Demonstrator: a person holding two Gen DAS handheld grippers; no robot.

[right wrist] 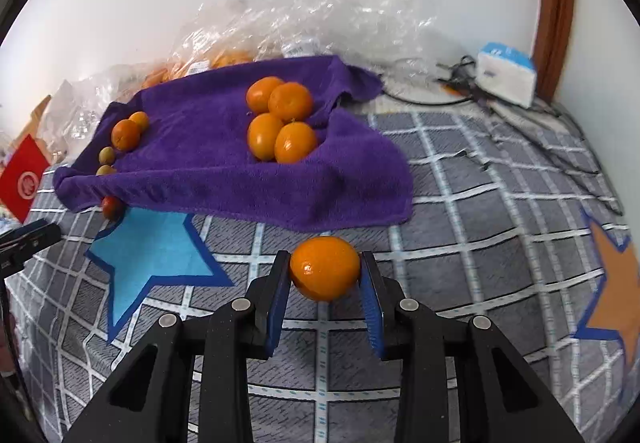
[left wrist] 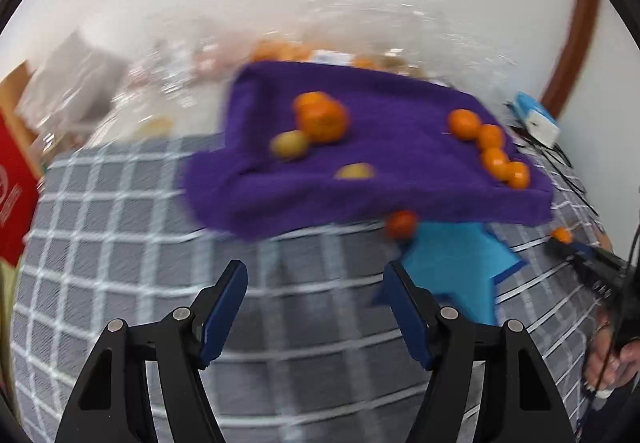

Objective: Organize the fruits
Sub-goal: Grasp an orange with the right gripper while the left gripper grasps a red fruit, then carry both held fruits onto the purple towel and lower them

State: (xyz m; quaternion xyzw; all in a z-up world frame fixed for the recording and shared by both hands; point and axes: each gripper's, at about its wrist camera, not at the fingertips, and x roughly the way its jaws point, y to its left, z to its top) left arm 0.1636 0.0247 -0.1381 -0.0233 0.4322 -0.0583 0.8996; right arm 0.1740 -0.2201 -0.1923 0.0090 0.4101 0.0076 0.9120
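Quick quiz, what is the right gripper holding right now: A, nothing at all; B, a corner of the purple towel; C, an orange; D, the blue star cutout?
C: in the right wrist view the right gripper has both blue pads pressed against the sides of an orange, in front of the purple towel and beside the blue star.

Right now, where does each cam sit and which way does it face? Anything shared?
Left wrist: on the left gripper, tilted down over the checked cloth toward the purple towel; its two empty fingers show, and the right gripper with a hand at the right edge.
Right wrist: on the right gripper, tilted down; fingers shut on an orange, towel behind; the left gripper shows at the left edge.
Shared: towel, its fruit, blue star, white-and-blue box.
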